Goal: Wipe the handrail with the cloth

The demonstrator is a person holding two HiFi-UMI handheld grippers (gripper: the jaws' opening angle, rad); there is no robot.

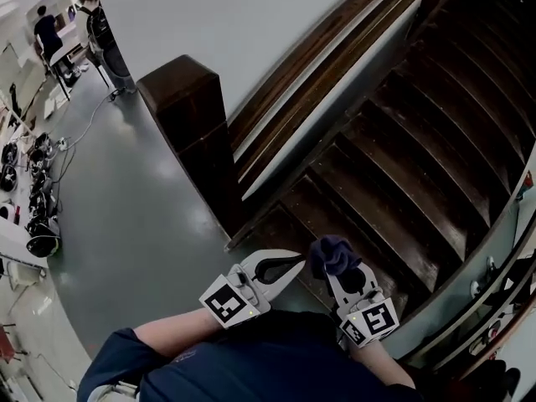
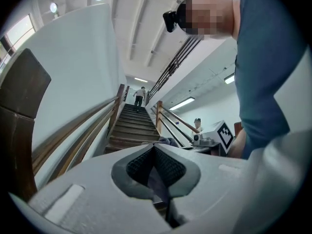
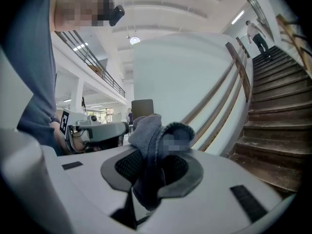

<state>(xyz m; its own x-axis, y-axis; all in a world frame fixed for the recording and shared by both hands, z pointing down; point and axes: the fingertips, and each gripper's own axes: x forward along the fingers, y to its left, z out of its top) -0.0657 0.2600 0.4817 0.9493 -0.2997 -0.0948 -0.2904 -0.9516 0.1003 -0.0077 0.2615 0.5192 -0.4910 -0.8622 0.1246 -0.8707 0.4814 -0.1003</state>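
The dark wooden handrail (image 1: 327, 57) climbs from a square newel post (image 1: 191, 111) toward the upper right along a white wall. It also shows in the left gripper view as the handrail (image 2: 73, 130) and in the right gripper view as the handrail (image 3: 229, 77). A dark blue cloth (image 1: 332, 254) is bunched in my right gripper (image 1: 337, 268), which is shut on it. The cloth (image 3: 156, 130) spills over the right gripper (image 3: 155, 155). My left gripper (image 1: 295, 263) hangs beside it, shut and holding nothing, with the left gripper (image 2: 155, 149) showing its pads together. Both grippers hover near the bottom step, well short of the rail.
Dark wooden stairs (image 1: 419, 141) rise to the right, with a second railing (image 1: 502, 258) at the far right. Grey floor (image 1: 126, 208) lies left of the post, with cables and gear (image 1: 33, 199) along its left edge. People sit at a desk (image 1: 71, 32). A person (image 2: 139, 97) climbs the stairs.
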